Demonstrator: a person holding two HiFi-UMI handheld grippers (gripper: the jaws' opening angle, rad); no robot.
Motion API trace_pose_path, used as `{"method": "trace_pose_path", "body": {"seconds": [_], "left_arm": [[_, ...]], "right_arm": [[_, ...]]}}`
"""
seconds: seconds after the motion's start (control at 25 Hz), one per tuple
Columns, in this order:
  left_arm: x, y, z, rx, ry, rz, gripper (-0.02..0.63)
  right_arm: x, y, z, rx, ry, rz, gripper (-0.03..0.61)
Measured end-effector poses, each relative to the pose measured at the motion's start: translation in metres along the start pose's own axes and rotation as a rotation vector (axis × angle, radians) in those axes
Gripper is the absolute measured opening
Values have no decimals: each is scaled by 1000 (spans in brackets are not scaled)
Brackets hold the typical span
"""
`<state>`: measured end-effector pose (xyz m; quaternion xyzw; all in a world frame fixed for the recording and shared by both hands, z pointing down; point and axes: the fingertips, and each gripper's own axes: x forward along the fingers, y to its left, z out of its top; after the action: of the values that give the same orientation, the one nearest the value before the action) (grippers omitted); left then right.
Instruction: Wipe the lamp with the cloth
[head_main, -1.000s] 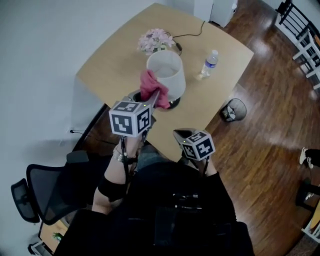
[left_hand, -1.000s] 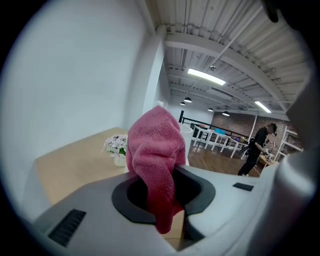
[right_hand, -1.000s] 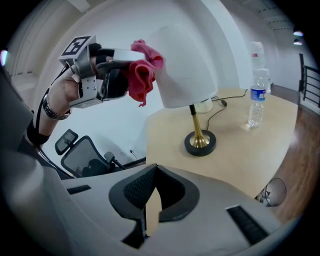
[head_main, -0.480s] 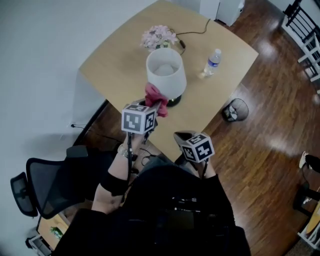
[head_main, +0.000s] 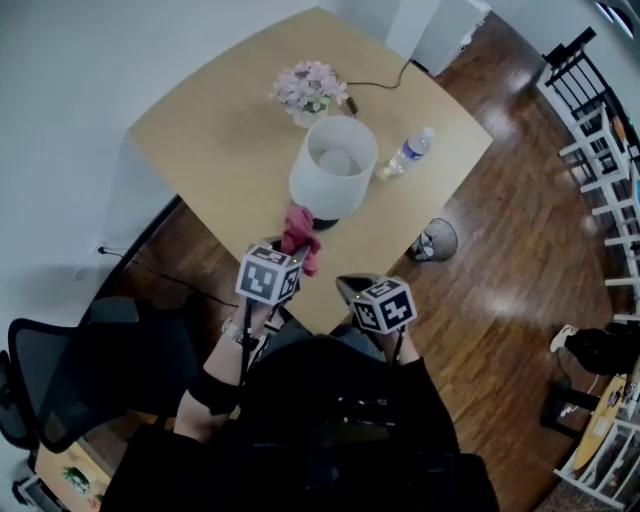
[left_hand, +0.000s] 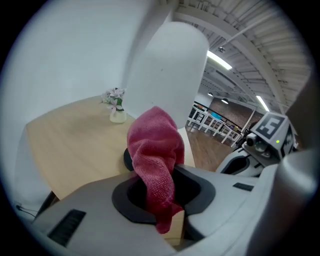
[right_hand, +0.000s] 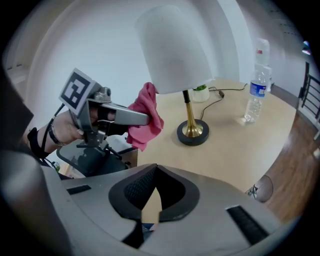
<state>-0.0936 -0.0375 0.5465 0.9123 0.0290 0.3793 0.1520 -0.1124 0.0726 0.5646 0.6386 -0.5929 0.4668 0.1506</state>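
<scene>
Your left gripper (head_main: 288, 250) holds the pink cloth (head_main: 300, 232) pinched between its jaws. The cloth hangs bunched just beside the near side of the lamp (head_main: 333, 165), below the rim of the white shade and close to the near edge of the wooden table (head_main: 215, 150). Your right gripper (head_main: 352, 288) is empty with its jaws closed together, at the table's near edge and right of the left one. A water bottle (head_main: 410, 152) stands right of the lamp, and a small vase of flowers (head_main: 308, 88) stands beyond it.

lamp (head_main: 333, 172) on table (head_main: 215, 150) | bottle (head_main: 408, 153) right | flowers (head_main: 308, 88) behind | cloth (head_main: 300, 236) before
</scene>
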Motion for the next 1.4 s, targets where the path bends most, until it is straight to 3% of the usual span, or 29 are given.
{"method": "trace_pose_path", "body": {"seconds": [0.16,0.36,0.48,0.92,1.24,1.4], "left_arm": [[-41,-27,32,62,-110,3,87],[-98,-67,132,127,-342,35,87],[-102,-76,166,150,-393,93,87],[-59,-59,143,52,-306,265,87],[-14,-43,75,-57,-144,294,87],[3,-40,52,-74,-84,293,87]], "right_arm": [[6,6,7,-48,10,32,5],[-8,3,24,-124,-12,66,5],[-21,0,29,-160,-27,90,5],[-41,-31,17,-236,-30,165,5],[-43,-39,12,-241,-32,204,5],[-42,-44,8,-227,-34,210,5]]}}
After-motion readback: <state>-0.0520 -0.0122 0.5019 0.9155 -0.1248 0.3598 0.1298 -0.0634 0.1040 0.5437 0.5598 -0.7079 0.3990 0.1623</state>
